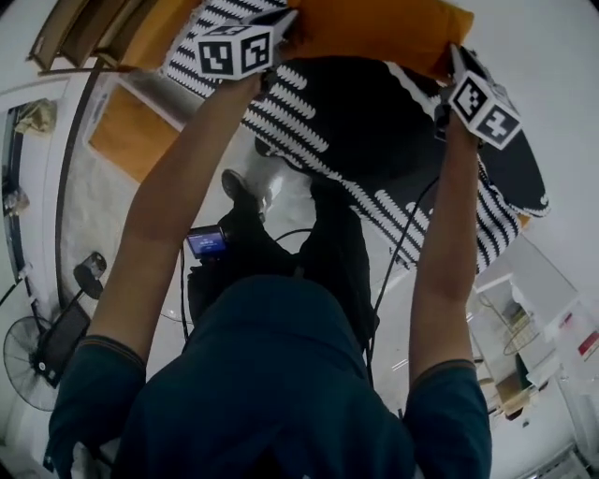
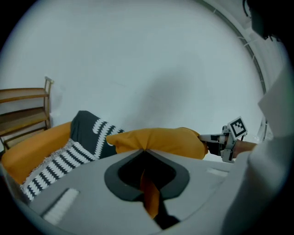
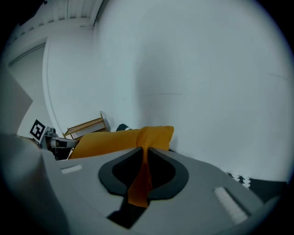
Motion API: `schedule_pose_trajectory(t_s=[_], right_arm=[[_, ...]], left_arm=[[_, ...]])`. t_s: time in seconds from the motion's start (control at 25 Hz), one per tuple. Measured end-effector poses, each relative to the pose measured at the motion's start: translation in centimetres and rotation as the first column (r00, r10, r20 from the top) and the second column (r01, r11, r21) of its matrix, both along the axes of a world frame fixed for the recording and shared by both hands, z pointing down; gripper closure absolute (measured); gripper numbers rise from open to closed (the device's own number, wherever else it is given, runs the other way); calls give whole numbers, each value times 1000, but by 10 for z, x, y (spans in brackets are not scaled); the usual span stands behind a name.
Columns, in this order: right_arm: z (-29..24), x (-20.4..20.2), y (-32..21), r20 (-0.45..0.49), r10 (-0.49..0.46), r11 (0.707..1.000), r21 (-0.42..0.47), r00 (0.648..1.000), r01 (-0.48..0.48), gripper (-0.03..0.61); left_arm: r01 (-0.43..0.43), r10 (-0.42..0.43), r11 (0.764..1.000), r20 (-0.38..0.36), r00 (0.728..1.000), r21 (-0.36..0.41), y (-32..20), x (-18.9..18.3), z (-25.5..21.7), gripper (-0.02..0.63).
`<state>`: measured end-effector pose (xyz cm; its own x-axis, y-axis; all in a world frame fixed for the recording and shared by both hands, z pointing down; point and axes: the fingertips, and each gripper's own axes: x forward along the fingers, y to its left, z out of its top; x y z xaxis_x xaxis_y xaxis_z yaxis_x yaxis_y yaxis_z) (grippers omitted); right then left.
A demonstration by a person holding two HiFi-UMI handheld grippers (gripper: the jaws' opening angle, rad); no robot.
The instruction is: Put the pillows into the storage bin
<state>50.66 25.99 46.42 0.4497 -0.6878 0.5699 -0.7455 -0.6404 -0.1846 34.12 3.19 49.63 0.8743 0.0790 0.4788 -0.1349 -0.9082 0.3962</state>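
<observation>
Pale walls and a glossy white floor surround a plump mustard-orange fabric pillow (image 1: pixel 374 28), held up in the air in front of a black cloth thing with white zigzag stripes (image 1: pixel 374 140). The left gripper (image 2: pixel 146 150) is clenched on one edge of the pillow's cloth, the right gripper (image 3: pixel 146 149) on the opposite edge.

At your feet, the pale floor (image 1: pixel 552 84) carries a black storage bin (image 1: pixel 374 131) edged in white zigzag. A wooden rack (image 1: pixel 80 28) stands near the bin, and a fan (image 1: pixel 23 360) stands well apart from both.
</observation>
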Motion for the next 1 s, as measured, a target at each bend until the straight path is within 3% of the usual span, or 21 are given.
schedule_pose_trajectory(t_s=[0.24,0.44,0.68,1.0], right_arm=[[-31,-61,-132,-44,-182,983,15,982,183,531],[-46,-137,-245,-89,-348,937,-13,933,348,535],[-54,-241,-360,-127,-518,856,-77,846,512,543],[-61,-404,-495,-167,-689,725,-140,706,674,555]], left_arm=[[208,-208,978,-41,977,-3,-92,-106,-22,608],[383,-384,923,-74,920,-25,-161,-213,-30,607],[556,-559,829,-72,826,-53,-214,-343,-23,607],[757,-764,645,-80,640,-103,-262,-515,-13,607]])
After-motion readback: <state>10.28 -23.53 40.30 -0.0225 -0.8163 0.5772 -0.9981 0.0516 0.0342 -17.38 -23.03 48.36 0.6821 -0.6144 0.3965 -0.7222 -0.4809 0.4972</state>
